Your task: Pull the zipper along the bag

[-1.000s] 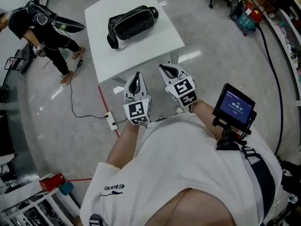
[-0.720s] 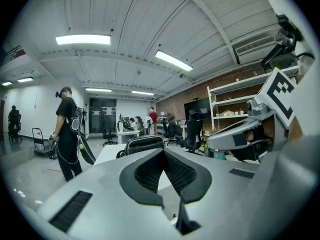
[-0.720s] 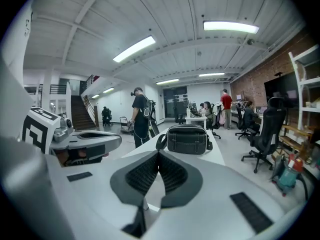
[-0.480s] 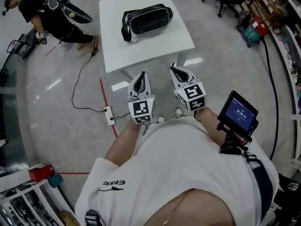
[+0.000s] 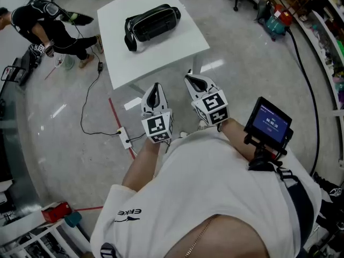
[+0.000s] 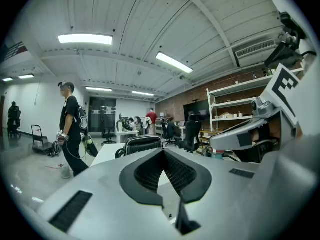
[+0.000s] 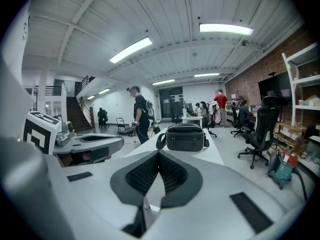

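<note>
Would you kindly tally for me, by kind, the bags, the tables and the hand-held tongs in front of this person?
Bag: 1
Table: 1
Tongs: 2, left tongs and right tongs
Total: 4

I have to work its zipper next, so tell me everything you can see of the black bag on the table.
The bag is black, glossy and leather-like, boxy with rounded corners. A strap loops out at one end. It lies on the white table, toward the far side, touching only the tabletop. The zipper is too small to make out.
</note>
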